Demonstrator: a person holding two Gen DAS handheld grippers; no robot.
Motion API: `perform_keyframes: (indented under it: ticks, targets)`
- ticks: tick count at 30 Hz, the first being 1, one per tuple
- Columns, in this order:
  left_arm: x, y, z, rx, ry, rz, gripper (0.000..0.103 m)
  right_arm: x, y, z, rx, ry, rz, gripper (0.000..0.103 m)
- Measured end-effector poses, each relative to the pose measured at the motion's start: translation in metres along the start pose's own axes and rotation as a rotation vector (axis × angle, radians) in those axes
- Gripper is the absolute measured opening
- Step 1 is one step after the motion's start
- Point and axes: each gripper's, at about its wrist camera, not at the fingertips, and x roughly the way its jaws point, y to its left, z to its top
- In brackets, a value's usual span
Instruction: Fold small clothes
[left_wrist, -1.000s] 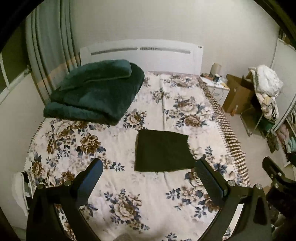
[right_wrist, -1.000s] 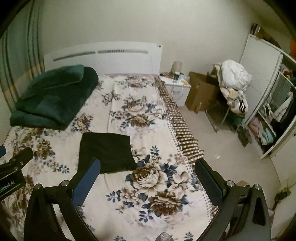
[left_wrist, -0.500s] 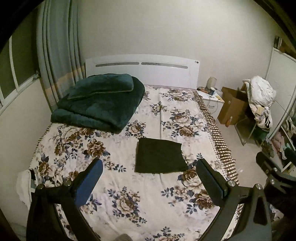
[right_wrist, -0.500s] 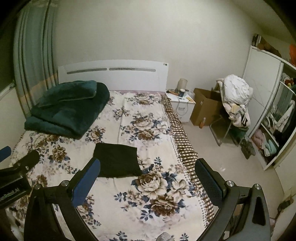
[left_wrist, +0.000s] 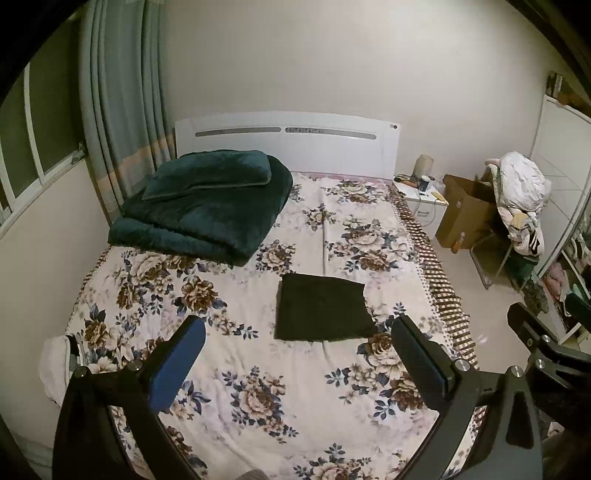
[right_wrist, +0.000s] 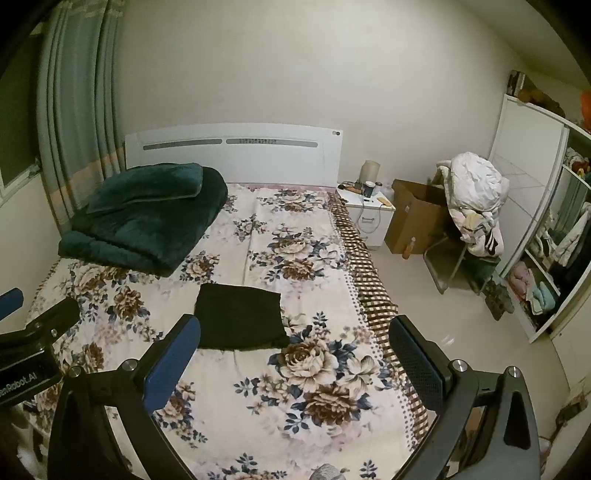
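1. Bare floral bedspread (left_wrist: 258, 369) under and between both sets of jaws; room to either side.
2. Bed's checked right edge (right_wrist: 369, 288) just beyond the right gripper (right_wrist: 295, 354), floor past it.
3. Left gripper (left_wrist: 295, 354): jaws wide apart, empty, raised above the bed.
4. Right gripper: jaws wide apart, empty, also clear of the fabric.
5. Folded dark garment (left_wrist: 321, 312) flat on the bedspread, ahead of the left jaws and centred between them; ahead of the right jaws, towards their left finger (right_wrist: 173, 358).
6. Folded green blanket (left_wrist: 207, 206) far ahead-left, by the headboard (left_wrist: 288, 144), well apart from the garment.
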Motion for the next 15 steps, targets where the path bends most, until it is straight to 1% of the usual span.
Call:
perform_keyframes:
  ticks: [15]
  targets:
    - [-0.0071,0.0020,0.0011,0.001,-0.007,0.003,0.103,-0.0072,0.0022,-0.0002,0.008,0.000,0.007,0.103]
